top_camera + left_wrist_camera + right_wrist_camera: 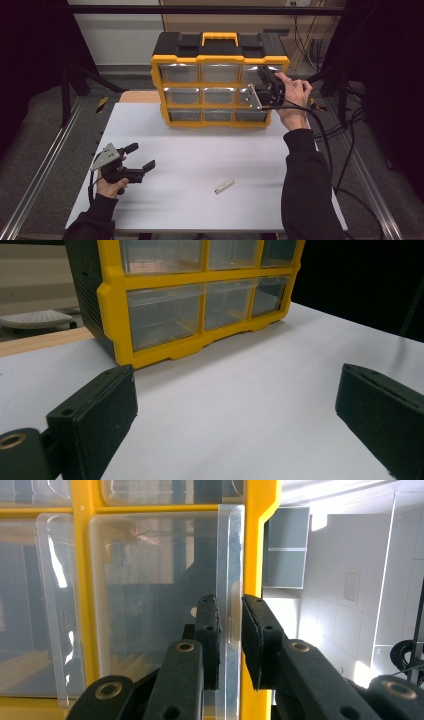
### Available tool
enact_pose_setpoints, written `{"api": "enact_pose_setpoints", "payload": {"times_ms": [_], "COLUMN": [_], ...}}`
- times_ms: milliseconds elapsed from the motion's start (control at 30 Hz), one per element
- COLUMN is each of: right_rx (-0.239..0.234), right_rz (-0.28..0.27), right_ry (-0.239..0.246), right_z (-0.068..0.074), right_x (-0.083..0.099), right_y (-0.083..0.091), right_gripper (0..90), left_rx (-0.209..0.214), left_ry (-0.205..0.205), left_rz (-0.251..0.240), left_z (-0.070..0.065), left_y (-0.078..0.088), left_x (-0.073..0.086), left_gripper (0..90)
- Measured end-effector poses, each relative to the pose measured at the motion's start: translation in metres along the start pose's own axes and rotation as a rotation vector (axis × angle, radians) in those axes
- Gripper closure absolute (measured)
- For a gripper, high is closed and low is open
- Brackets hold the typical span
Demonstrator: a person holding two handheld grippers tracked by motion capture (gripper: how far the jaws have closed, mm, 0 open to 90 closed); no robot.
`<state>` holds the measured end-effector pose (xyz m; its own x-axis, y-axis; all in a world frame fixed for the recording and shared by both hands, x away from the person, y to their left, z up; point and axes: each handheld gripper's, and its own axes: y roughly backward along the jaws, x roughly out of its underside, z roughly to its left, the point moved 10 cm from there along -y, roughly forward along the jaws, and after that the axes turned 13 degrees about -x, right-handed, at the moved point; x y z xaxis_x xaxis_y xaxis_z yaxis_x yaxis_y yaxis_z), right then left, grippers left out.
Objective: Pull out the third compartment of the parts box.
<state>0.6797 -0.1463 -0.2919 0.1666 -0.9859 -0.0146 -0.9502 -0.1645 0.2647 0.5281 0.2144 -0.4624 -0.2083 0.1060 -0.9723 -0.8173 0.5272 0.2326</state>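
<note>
A lab recording bay: black metal framing (200, 9) surrounds a white table (200, 200), loose cables (345, 150) trail on grey carpet, and tiled walls (350, 580) stand beyond.

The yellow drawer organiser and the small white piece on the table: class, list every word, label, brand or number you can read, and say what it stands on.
None can be read.
Yellow drawer organiser: no legible lettering on its frame, black top or clear drawers.
Small white piece: too small to tell whether it carries any marking.

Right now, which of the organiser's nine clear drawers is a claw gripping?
The top-right drawer: the right claw is clamped on its clear handle lip, while the other eight drawers stand untouched.
</note>
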Motion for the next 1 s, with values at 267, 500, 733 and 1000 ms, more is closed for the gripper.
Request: {"api": "enact_pose_setpoints", "payload": {"times_ms": [267, 500, 733, 1000], "right_rx": [-0.005, -0.011, -0.013, -0.017], "right_rz": [-0.001, -0.004, -0.005, -0.007], "right_ry": [0.006, 0.012, 0.018, 0.021], "right_z": [0.001, 0.002, 0.004, 0.005], "right_x": [-0.001, -0.001, -0.002, -0.003], "right_y": [0.005, 0.010, 0.015, 0.020], "right_gripper": [78.5, 78.5, 78.5, 78.5], "left_rx": [-0.001, -0.002, -0.004, -0.003], "left_ry": [0.000, 0.001, 0.000, -0.005], "left_rz": [0.002, 0.002, 0.002, 0.003], "left_z": [0.000, 0.000, 0.000, 0.000], "left_y": [0.000, 0.000, 0.000, 0.000], "left_x": [0.000, 0.000, 0.000, 0.000], "left_gripper": [2.7, 2.7, 2.7, 2.6]}}
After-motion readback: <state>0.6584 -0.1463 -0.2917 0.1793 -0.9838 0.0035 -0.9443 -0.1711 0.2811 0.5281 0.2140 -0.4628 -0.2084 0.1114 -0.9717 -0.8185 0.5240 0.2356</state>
